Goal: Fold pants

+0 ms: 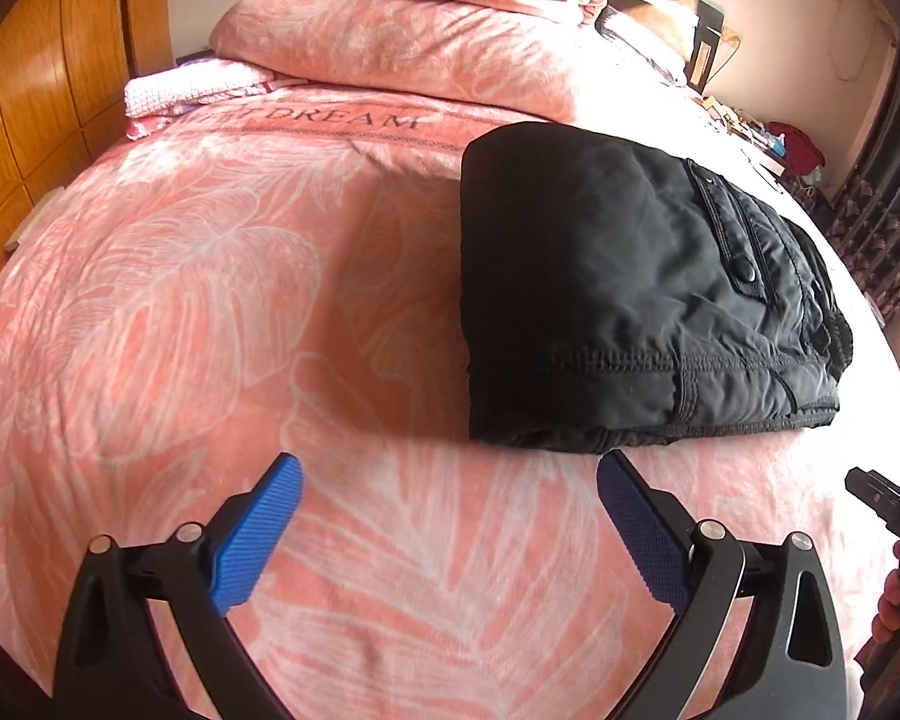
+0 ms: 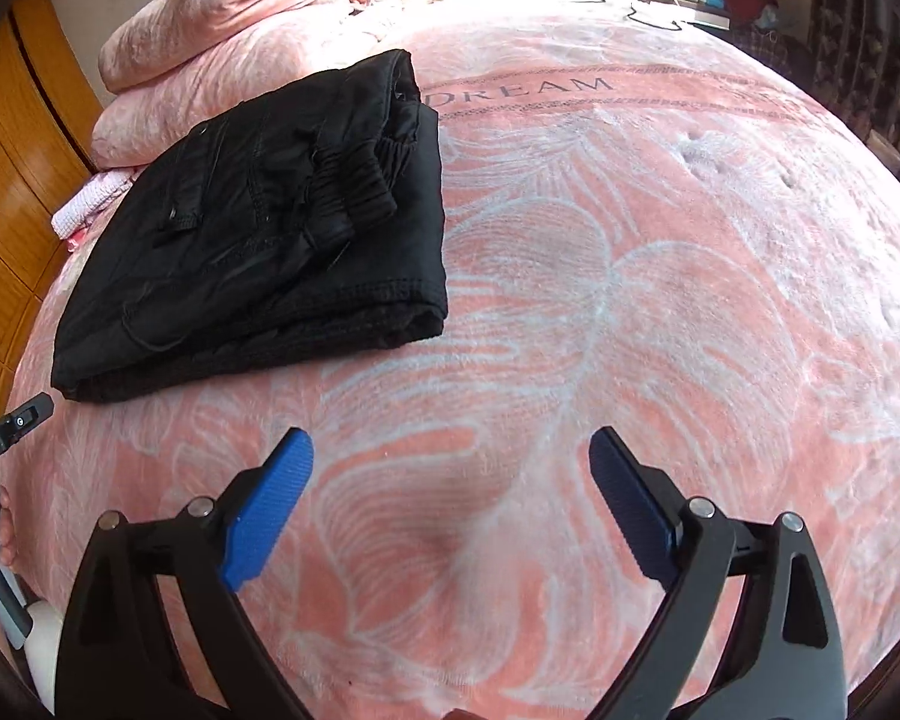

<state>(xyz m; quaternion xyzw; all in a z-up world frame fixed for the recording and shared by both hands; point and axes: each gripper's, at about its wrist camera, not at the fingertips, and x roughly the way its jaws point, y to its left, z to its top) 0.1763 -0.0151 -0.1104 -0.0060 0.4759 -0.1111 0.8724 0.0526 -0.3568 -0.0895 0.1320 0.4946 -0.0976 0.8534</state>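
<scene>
The left gripper (image 1: pixel 450 474) has its blue fingers (image 1: pixel 258 534) spread wide apart with nothing between them, only the pink leaf-print blanket (image 1: pixel 210 300) on the bed. The folded black pants (image 1: pixel 618 300) lie just ahead of the right-hand finger, not touching it. Far ahead and to the left stands a wooden wardrobe (image 1: pixel 36 120). Straight ahead sits a stack of folded pink bedding (image 1: pixel 402 36). At the far right edge a person's hand (image 1: pixel 897 594) holds the other tool.

The right gripper (image 2: pixel 450 450) is let go too, its fingers (image 2: pixel 270 510) wide and empty over the blanket (image 2: pixel 660 330). The pants (image 2: pixel 258 240) lie ahead and to the left of them, well apart. To the right the blanket is bare, and nothing stands between the fingers and the pants.
</scene>
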